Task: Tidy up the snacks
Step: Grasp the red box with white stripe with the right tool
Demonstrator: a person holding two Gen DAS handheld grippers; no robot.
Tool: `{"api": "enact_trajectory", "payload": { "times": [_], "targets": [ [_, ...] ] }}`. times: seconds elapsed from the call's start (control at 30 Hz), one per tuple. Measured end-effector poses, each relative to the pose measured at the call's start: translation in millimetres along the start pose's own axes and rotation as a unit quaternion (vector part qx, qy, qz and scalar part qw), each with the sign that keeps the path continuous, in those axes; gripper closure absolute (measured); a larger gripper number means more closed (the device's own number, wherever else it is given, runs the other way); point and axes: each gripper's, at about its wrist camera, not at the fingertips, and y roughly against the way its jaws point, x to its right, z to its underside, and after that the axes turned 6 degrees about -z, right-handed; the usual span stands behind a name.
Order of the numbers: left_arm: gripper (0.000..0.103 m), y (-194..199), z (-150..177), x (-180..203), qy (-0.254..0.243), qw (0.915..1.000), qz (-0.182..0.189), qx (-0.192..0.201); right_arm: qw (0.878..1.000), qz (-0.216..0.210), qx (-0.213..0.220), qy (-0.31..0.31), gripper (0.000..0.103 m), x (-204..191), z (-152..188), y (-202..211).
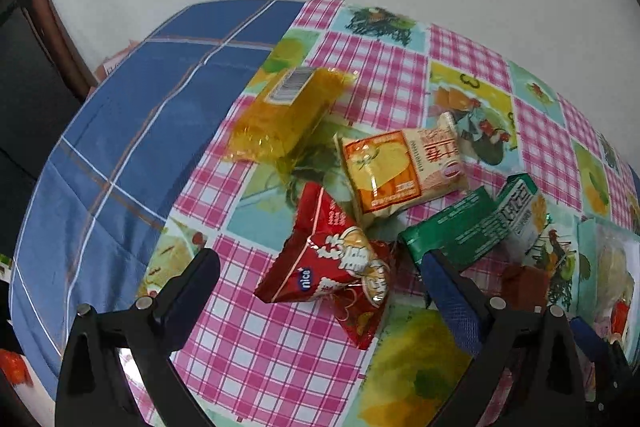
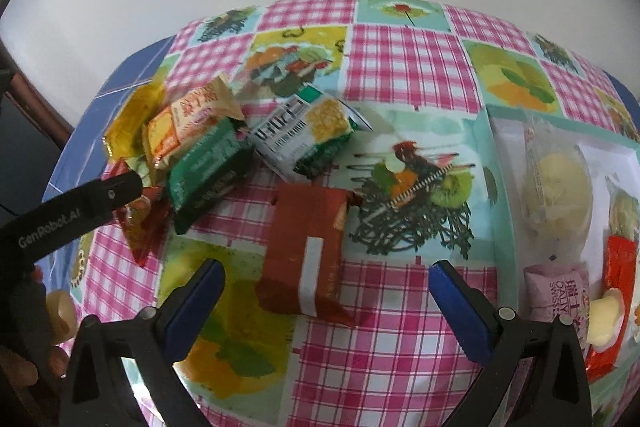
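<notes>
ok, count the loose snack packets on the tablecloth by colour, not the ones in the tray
Yellow crinkly plastic packet: 1
Orange-and-cream packet: 1
Red shiny foil packet: 1
Green foil packets: 2
Brown-red packet: 1
Total: 6

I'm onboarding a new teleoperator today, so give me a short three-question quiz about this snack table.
1. True or false: the right gripper is shut on the brown packet.
2. Which snack lies nearest between the open left gripper's fingers? A) red snack bag B) yellow cellophane pack C) orange-and-cream chip bag
3. Fill in: the already sorted snacks sit in a white ____ at the table's right side.

Key: 1 false, it is open with the packet lying between its fingers; 2 A; 3 tray.
</notes>
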Motion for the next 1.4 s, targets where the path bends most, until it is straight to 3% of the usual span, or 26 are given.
{"api": "enact_trajectory", "payload": {
  "times": [0.2, 0.33, 0.53, 0.7, 0.87, 1.0, 1.23, 1.4],
  "targets": [
    [0.003, -9, 2, 3, 0.001, 0.9998, -0.002, -0.021, 1.000, 0.006, -0.009, -0.003, 0.000, 4, 3, -9],
    [0.003, -17, 2, 5, 0.008, 0.9989, 0.023, -0.039, 1.000, 0.015, -0.007, -0.009, 0.000, 9, 2, -12],
    [0.005, -18, 1, 14, -0.013, 0.9995, 0.011, -0.026, 1.000, 0.009, -0.003, -0.023, 0.001, 14, 0, -16],
    [0.014, -16, -1, 18, -0.014, 0.9994, 0.020, -0.025, 1.000, 0.006, 0.001, -0.010, 0.015, 8, -1, -15],
    [0.031, -17, 2, 24, -0.006, 0.9986, 0.034, -0.042, 1.000, 0.004, -0.002, 0.004, 0.029, 3, -2, -14],
    [0.033, -16, 6, 31, -0.012, 0.9980, 0.032, -0.054, 1.000, 0.006, -0.009, 0.007, 0.047, 5, 2, -13],
    [0.049, -6, 19, 48, -0.035, 0.9968, 0.029, -0.066, 1.000, 0.010, -0.015, 0.006, 0.052, 13, 8, -5],
    [0.051, -2, 29, 67, -0.059, 0.9963, 0.021, -0.059, 1.000, -0.010, -0.024, -0.016, 0.056, 19, 12, 1]
  ]
}}
